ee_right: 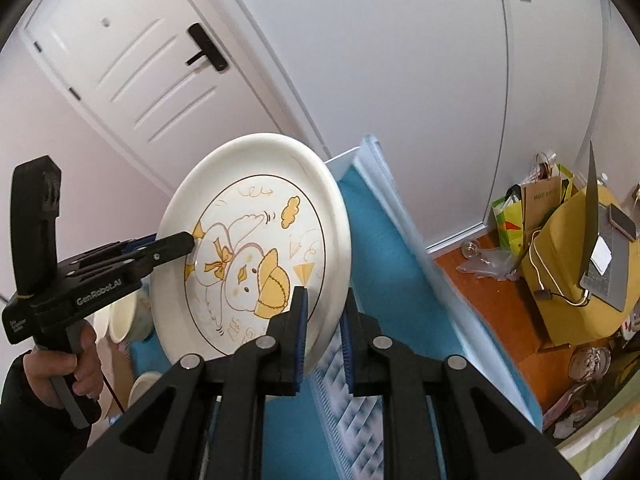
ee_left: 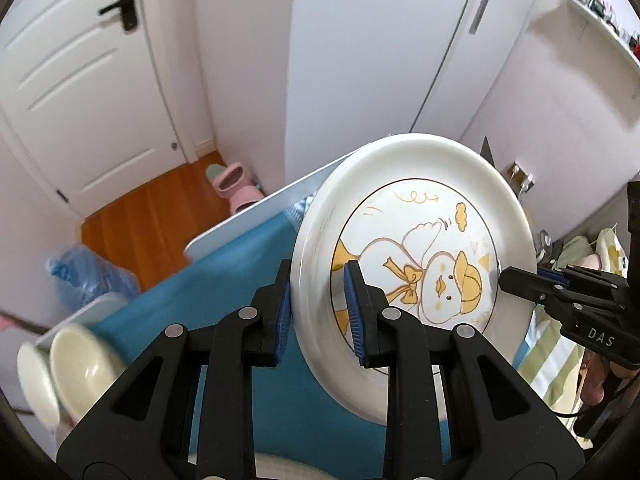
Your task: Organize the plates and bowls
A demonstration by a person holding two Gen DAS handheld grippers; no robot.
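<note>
A white plate (ee_left: 432, 248) with a yellow duck drawing hangs tilted above the blue tablecloth (ee_left: 224, 264). My left gripper (ee_left: 318, 284) is shut on its left rim, one blue pad on each face. My right gripper (ee_left: 516, 280) comes in from the right and pinches the opposite rim. In the right wrist view the plate (ee_right: 256, 240) stands nearly on edge, my right gripper (ee_right: 325, 312) is shut on its lower right rim, and my left gripper (ee_right: 176, 244) clamps the left rim. Cream bowls (ee_left: 80, 364) sit below at the left, blurred.
A white door (ee_left: 80, 80) and wardrobe stand behind the table. Pink slippers (ee_left: 236, 184) and a blue water bottle (ee_left: 88, 276) are on the wooden floor. A yellow stool with a laptop (ee_right: 600, 256) and paper bags (ee_right: 536, 204) stand to the right. A hand (ee_right: 64, 364) holds the left gripper's handle.
</note>
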